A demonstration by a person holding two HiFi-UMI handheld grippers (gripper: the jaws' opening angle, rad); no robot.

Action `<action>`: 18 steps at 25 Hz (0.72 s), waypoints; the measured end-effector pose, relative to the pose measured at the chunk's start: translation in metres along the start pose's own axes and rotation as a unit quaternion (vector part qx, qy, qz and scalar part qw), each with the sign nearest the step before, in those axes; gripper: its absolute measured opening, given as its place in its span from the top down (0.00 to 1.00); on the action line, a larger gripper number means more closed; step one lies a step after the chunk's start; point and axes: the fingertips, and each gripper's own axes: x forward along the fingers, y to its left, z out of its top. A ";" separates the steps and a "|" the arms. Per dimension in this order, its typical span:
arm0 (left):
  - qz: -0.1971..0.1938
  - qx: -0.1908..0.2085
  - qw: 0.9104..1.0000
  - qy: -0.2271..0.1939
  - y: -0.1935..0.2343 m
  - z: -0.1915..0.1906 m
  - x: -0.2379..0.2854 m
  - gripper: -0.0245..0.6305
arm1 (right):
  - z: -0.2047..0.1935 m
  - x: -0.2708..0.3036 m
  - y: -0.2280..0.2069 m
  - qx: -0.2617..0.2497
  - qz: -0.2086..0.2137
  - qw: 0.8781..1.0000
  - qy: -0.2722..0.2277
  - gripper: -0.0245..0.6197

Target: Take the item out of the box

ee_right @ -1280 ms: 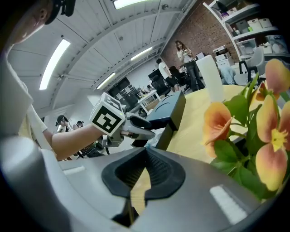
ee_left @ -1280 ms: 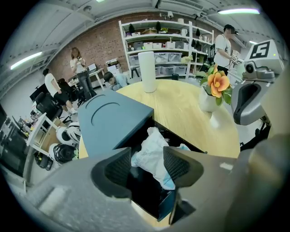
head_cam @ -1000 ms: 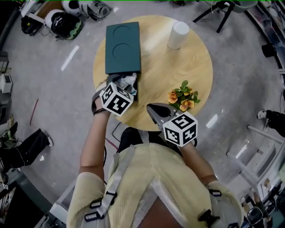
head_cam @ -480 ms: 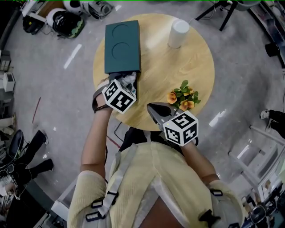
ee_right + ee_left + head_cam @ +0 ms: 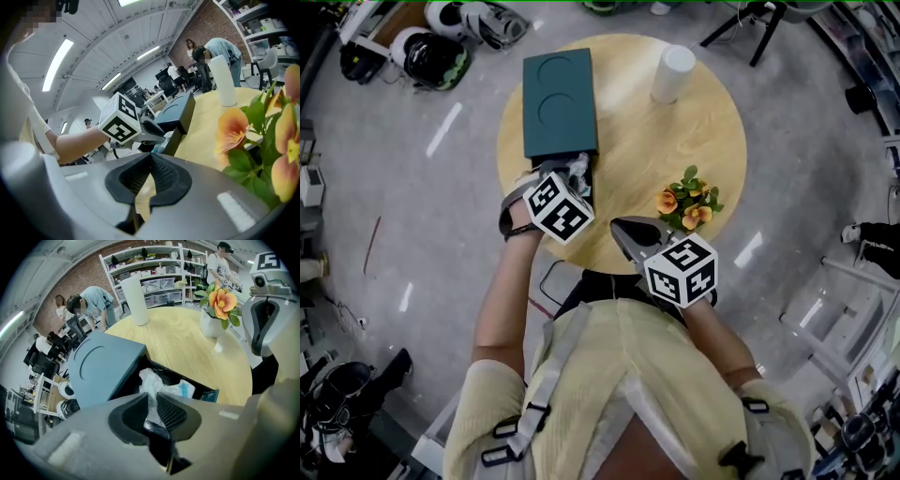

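Note:
A dark teal box (image 5: pixel 560 103) lies on the round wooden table (image 5: pixel 647 141), its near end open. Crumpled white plastic wrapping of the item (image 5: pixel 152 383) sticks out of that opening, with a bit of blue beside it. My left gripper (image 5: pixel 152 404) is at the opening; its jaws are closing, and the pads pinch the white plastic between them. In the head view the left gripper (image 5: pixel 566 180) covers the box mouth. My right gripper (image 5: pixel 617 226) hovers shut and empty at the table's near edge, right of the box. The right gripper view shows its pads (image 5: pixel 161 171) meeting.
A white cylinder (image 5: pixel 674 73) stands at the table's far side. A small pot of orange flowers (image 5: pixel 686 204) sits close to the right gripper. Helmets and gear (image 5: pixel 431 52) lie on the floor at far left. People stand by shelves (image 5: pixel 154 273) in the background.
The left gripper has shifted slightly right and nearer at the box mouth. The right gripper has not moved.

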 end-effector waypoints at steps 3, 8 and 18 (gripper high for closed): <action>0.001 0.003 1.000 -0.014 -0.002 0.000 -0.002 0.94 | 0.000 0.001 0.005 -0.002 -0.006 1.000 -0.003 0.95; 0.002 -0.004 0.999 -0.038 0.001 0.002 -0.008 0.95 | -0.001 0.000 0.015 -0.011 -0.015 1.000 -0.005 0.95; 0.018 -0.007 0.995 -0.097 0.004 0.013 -0.043 0.95 | -0.003 -0.010 0.028 -0.023 -0.033 0.999 -0.016 0.95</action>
